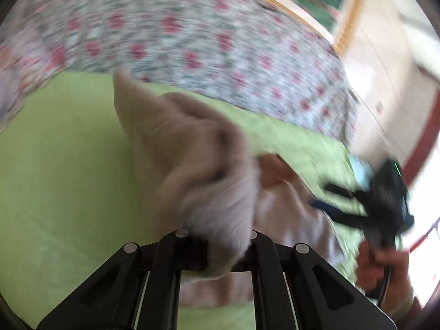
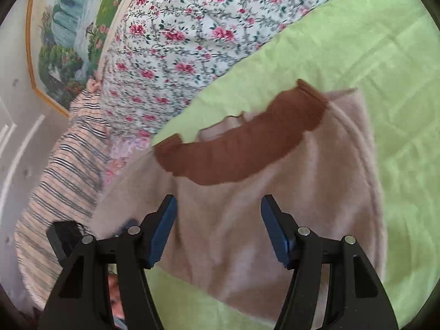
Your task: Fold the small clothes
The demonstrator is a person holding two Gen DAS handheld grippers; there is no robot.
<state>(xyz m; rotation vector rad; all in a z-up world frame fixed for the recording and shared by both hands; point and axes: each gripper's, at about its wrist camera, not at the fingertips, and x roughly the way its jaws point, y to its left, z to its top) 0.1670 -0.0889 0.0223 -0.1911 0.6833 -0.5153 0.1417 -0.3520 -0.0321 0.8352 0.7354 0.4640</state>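
Note:
A small pale pink fleece garment point(image 2: 275, 192) with a brown ribbed band point(image 2: 242, 148) lies on a light green sheet point(image 2: 371, 55). My left gripper point(image 1: 228, 244) is shut on a bunched part of the pink garment point(image 1: 198, 159) and holds it up off the sheet; the view is blurred. My right gripper point(image 2: 218, 231) is open, its blue pads point(image 2: 162, 233) spread just above the garment's middle, holding nothing. The right gripper also shows in the left wrist view point(image 1: 346, 203) at the right, held by a hand point(image 1: 382, 264).
A floral quilt point(image 2: 178, 41) lies behind the green sheet point(image 1: 55, 178). A striped cloth point(image 2: 63, 170) lies at the left. A framed landscape picture point(image 2: 66, 33) hangs on the wall behind. The bed's edge and a pale wall point(image 1: 390, 63) are at the right.

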